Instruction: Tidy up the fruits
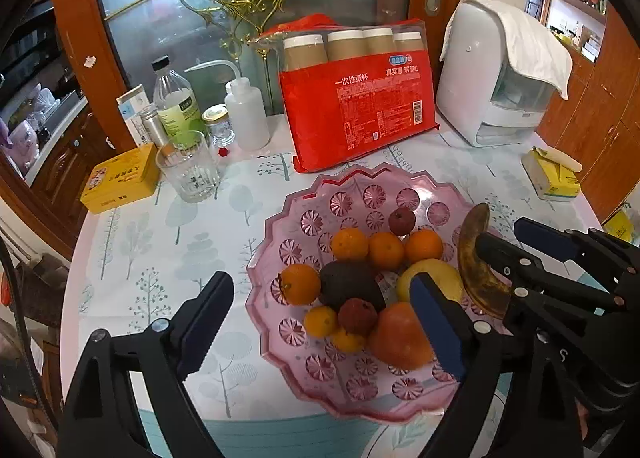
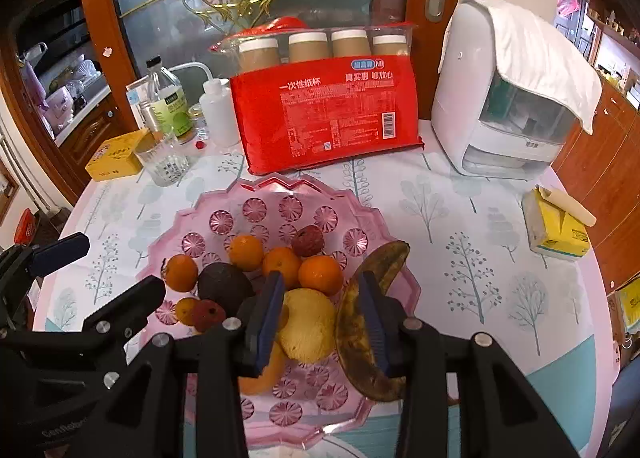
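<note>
Pink glass tray [image 2: 192, 218] holds nearly all the fruit: oranges [image 2: 320, 274], an avocado [image 2: 224, 286], a yellow apple [image 2: 308, 324]. The brown banana [image 2: 356, 342] rests on the tray's right rim beside the apple, likely the latest addition. Around it the right gripper [image 2: 320, 322] stands spread, the banana just inside one finger, not pinched. The left gripper [image 1: 320, 318] hangs wide open over the tray's near side, idle.
</note>
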`<control>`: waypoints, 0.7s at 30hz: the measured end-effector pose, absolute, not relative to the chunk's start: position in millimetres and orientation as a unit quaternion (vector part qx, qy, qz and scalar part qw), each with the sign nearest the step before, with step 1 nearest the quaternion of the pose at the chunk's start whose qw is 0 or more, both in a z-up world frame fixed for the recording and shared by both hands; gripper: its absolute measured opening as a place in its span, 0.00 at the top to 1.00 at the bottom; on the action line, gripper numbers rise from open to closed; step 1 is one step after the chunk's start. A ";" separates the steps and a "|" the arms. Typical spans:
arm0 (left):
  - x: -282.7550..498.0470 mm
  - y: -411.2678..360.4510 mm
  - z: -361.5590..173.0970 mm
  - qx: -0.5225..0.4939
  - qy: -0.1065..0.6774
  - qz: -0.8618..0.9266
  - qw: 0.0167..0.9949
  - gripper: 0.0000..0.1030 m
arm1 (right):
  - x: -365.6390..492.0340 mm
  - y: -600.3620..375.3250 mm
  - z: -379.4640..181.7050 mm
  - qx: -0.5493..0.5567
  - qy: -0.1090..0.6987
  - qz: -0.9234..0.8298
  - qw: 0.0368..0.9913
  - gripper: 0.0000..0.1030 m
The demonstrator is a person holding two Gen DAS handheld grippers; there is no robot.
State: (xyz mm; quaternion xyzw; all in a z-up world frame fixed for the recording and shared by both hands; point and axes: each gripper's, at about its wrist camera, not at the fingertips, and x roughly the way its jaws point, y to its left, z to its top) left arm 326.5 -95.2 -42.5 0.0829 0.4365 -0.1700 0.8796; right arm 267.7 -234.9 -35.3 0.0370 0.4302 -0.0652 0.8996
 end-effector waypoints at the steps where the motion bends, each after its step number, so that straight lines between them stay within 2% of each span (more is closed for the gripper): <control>1: 321.7 -93.8 -39.9 0.084 0.435 -0.169 0.881 0.11 | 264.6 -234.2 -34.0 0.038 0.429 -0.065 0.900 0.59; 9: 290.9 -83.5 -25.7 0.081 0.429 -0.165 0.885 0.07 | 235.0 -229.0 -27.5 0.040 0.423 -0.057 0.903 0.57; 13: 272.5 -77.7 -20.9 0.075 0.426 -0.159 0.888 0.01 | 219.1 -227.0 -25.6 0.045 0.419 -0.053 0.905 0.55; 21: 229.5 -68.9 -24.6 0.060 0.431 -0.156 0.887 0.01 | 176.7 -222.1 -31.4 0.046 0.418 -0.046 0.906 0.50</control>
